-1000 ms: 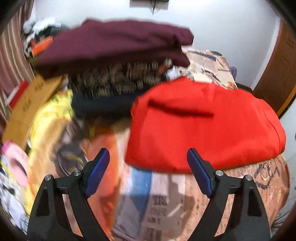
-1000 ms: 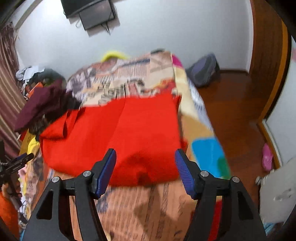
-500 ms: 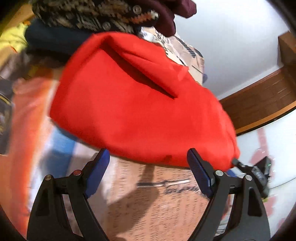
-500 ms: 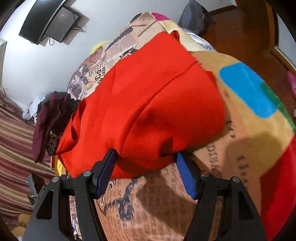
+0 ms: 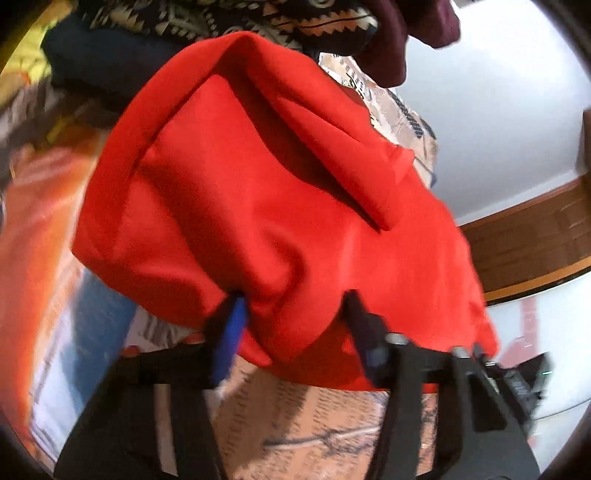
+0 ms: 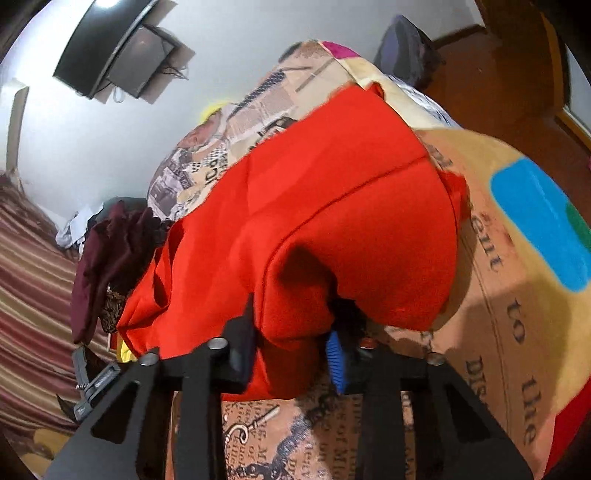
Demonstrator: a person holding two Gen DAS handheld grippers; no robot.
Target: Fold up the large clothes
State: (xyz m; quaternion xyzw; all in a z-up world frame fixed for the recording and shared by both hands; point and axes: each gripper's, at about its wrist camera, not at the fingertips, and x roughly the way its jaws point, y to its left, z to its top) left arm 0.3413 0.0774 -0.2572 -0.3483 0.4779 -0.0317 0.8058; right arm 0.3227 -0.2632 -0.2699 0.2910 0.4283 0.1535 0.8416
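Red fabric garment (image 5: 266, 206), large and partly folded, lies on the bed's newspaper-print cover (image 5: 317, 424), near edge bunched up at both tongs. We see the left gripper (image 5: 293, 317) with its 2 blue-padded fingers (image 5: 231, 332) narrowed on a pleat of that near hem; its jaws have just been closing, and the cloth is pinched between them. Frame is blurred there, so the exact pad contact is soft, but the fabric puckers tight between the fingers.

Right gripper (image 6: 291, 343) does the same in the right wrist view: jaws have just been closing, now narrow, a thick fold of the red garment (image 6: 332, 206) squeezed between its 2 fingers (image 6: 336, 362). We read both as clamped on the hem, near the bed's front edge.

Behind the garment in the left view sits a pile of other clothes: dark patterned knit (image 5: 229, 18), maroon cloth (image 5: 406, 33) on top. In the right view the maroon cloth (image 6: 110, 258) lies left of the garment, beside a striped curtain (image 6: 29, 295). Black wall-mounted screen (image 6: 110, 48) hangs above the bed's far end. Bed cover (image 6: 517, 295) shows a blue patch (image 6: 539, 221) right of the garment.
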